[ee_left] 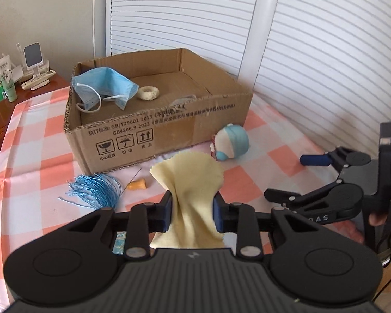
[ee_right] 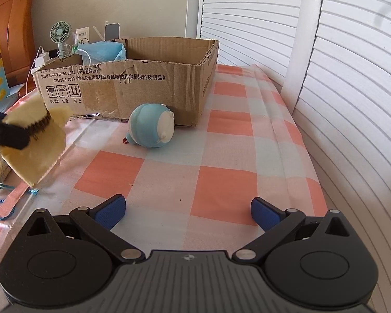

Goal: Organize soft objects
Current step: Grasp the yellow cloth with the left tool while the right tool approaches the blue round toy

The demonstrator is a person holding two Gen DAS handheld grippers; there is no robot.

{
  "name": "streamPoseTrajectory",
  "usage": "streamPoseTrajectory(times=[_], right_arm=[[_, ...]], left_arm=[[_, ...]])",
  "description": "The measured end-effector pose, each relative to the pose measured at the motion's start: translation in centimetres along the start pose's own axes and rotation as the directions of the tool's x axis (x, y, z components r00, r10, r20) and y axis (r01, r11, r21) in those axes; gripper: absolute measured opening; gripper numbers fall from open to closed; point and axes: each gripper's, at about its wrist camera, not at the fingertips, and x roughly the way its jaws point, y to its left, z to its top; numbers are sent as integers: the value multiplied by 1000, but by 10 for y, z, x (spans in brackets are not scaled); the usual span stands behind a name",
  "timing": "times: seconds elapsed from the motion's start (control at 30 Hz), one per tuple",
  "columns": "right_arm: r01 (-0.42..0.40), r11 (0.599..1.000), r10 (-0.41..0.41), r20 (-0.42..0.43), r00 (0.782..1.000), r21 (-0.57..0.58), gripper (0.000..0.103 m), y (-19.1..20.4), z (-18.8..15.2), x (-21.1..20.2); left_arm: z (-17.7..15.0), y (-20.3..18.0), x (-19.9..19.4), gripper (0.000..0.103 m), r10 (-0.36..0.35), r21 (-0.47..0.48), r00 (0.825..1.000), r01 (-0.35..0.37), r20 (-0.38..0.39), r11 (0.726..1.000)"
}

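1. Left gripper (ee_left: pixel 193 210) pinches the pale yellow cloth (ee_left: pixel 189 180), clear of the checked tablecloth (ee_left: pixel 26 130), w/ the cardboard box (ee_left: pixel 169 127) just beyond.
2. Best bet: lift enough so the cloth's tail clears the box wall, then drop beside the face mask (ee_left: pixel 104 87).
3. Right gripper (ee_right: pixel 187 212) hangs wide open, empty, near the blue plush toy (ee_right: pixel 151 126).

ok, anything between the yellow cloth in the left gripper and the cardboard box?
Nothing visible. The yellow cloth hangs pinched in the left gripper just short of the cardboard box; only the box's low front wall lies ahead.
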Motion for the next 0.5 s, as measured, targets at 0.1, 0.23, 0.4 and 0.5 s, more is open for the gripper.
streamPoseTrajectory(times=[0.1, 0.23, 0.4, 0.5], right_arm=[[0, 1000, 0, 3, 1000, 1, 103, 0, -1, -1], [-2, 1000, 2, 7, 1000, 2, 103, 0, -2, -1], [-10, 1000, 10, 11, 1000, -1, 103, -2, -3, -1], [-13, 1000, 13, 14, 1000, -2, 103, -2, -4, -1]], left_arm=[[-3, 0, 3, 30, -21, 1, 1000, 21, -7, 1000], [-11, -5, 18, 43, 17, 8, 998, -17, -61, 1000], [-18, -4, 23, 50, 31, 14, 996, -29, -84, 999], [-19, 1, 22, 47, 43, -1, 995, -44, -88, 999]])
